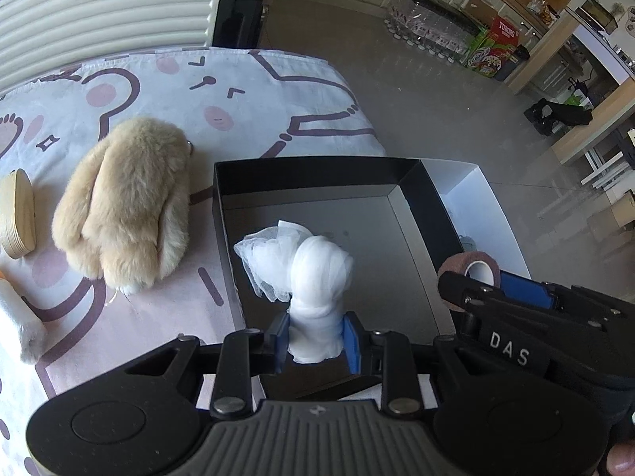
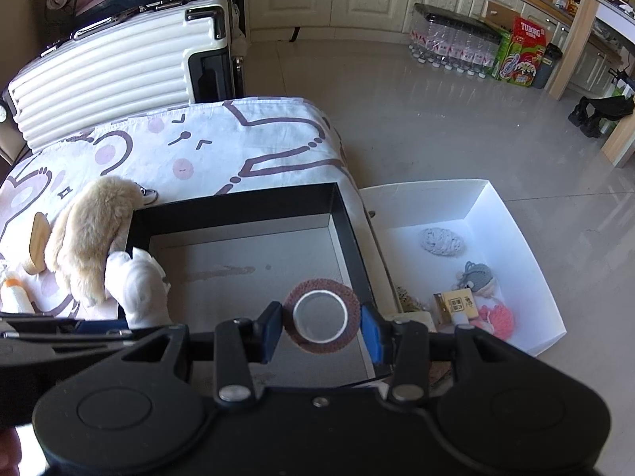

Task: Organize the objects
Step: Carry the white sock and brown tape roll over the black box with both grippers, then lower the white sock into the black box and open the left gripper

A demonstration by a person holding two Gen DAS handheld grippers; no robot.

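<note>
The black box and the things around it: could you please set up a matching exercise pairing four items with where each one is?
Items:
1. white gauze bundle
2. brown tape roll
3. plush rabbit
4. grey knitted doll

Places:
A. lying on the printed sheet, left of the black box
B. in the white box
C. held in the left hand-held gripper
D. held in the right hand-held gripper

Pairs: 1-C, 2-D, 3-A, 4-B
</note>
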